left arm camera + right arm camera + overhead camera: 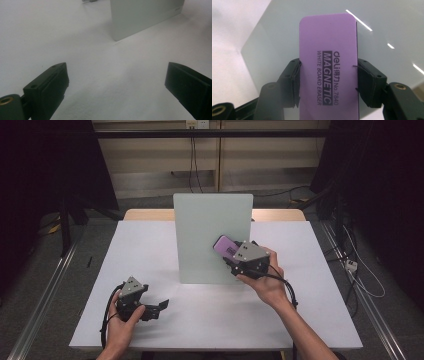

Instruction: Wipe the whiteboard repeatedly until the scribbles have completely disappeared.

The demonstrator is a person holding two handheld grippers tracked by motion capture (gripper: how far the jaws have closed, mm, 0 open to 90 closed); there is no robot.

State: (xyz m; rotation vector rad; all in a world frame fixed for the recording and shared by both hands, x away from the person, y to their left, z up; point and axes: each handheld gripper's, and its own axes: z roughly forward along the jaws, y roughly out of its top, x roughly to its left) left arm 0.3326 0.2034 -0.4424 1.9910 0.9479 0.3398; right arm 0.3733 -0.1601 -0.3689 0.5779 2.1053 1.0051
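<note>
The right gripper [328,82] clamps the purple eraser [328,62] by its long edges, felt face toward the upright board [212,237], apparently to wipe it, while the left gripper [117,82], jaws apart, idles low on the desk [150,250] left of the board.

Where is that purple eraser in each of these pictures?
High view: the purple eraser sits right of centre, gripped by the right gripper against the upright white board.
Left gripper view: the picture takes in the table and the board's lower corner; I cannot point to the eraser here.
Right gripper view: the eraser stands in the middle, clamped between the two black jaws.
Shared landmark: the white board.
</note>
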